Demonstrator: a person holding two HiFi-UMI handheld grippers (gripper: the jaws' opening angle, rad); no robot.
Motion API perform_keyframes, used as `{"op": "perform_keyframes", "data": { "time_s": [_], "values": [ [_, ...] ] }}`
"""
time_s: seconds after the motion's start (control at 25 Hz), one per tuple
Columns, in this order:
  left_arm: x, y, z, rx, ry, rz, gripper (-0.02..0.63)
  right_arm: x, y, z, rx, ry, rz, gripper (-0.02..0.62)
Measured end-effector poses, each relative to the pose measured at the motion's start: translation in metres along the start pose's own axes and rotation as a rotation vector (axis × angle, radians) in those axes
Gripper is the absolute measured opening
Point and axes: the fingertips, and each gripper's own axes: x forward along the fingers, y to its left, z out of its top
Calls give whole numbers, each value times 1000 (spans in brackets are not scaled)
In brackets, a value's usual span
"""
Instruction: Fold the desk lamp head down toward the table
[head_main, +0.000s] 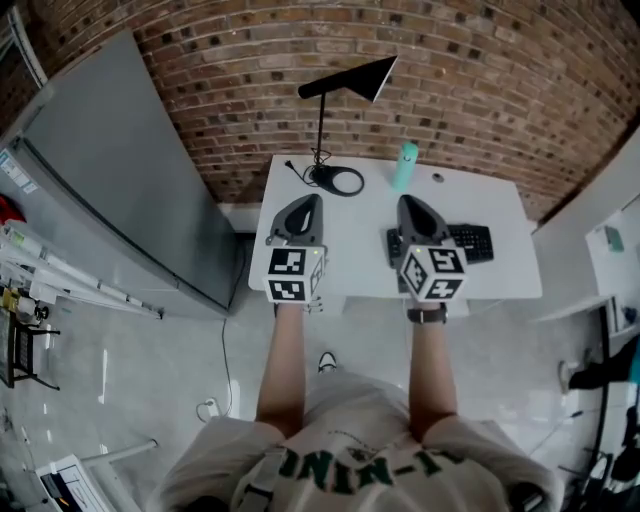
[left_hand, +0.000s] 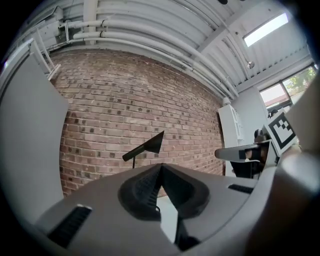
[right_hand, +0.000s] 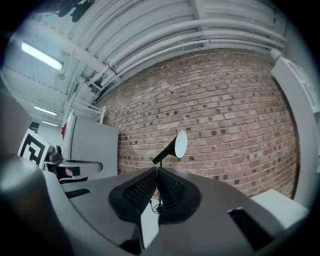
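Note:
A black desk lamp stands at the back of the white table. Its cone head is raised and tilted, on a thin stem above a ring base. The lamp head also shows against the brick wall in the left gripper view and in the right gripper view. My left gripper hovers over the table's left part, short of the base, shut and holding nothing. My right gripper hovers over the middle, beside the keyboard, also shut and holding nothing. Both are well below and in front of the lamp head.
A teal bottle stands at the back of the table, right of the lamp base. A black keyboard lies at the right. A grey panel leans at the left, a white cabinet stands at the right.

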Motion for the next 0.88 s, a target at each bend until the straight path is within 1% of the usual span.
{"op": "perform_keyframes", "data": {
  "time_s": [0.16, 0.28, 0.44, 0.56, 0.72, 0.88],
  "values": [
    [23, 27, -3, -18, 4, -14, -6, 36, 9, -1, -2, 12, -1, 8],
    [39, 38, -6, -26, 3, -28, -6, 57, 10, -2, -3, 21, 3, 8],
    [63, 47, -10, -39, 4, -44, -6, 80, 3, -3, 3, 27, 11, 8],
    [83, 49, -12, -33, 16, -55, -6, 97, -9, -1, 9, 28, 13, 8],
    [114, 54, -9, -13, 14, -61, -6, 128, -24, 14, 27, 3, 41, 9],
    [151, 58, 2, 3, 8, -65, -6, 159, -40, 42, 33, -35, 77, 9]
  ]
}}
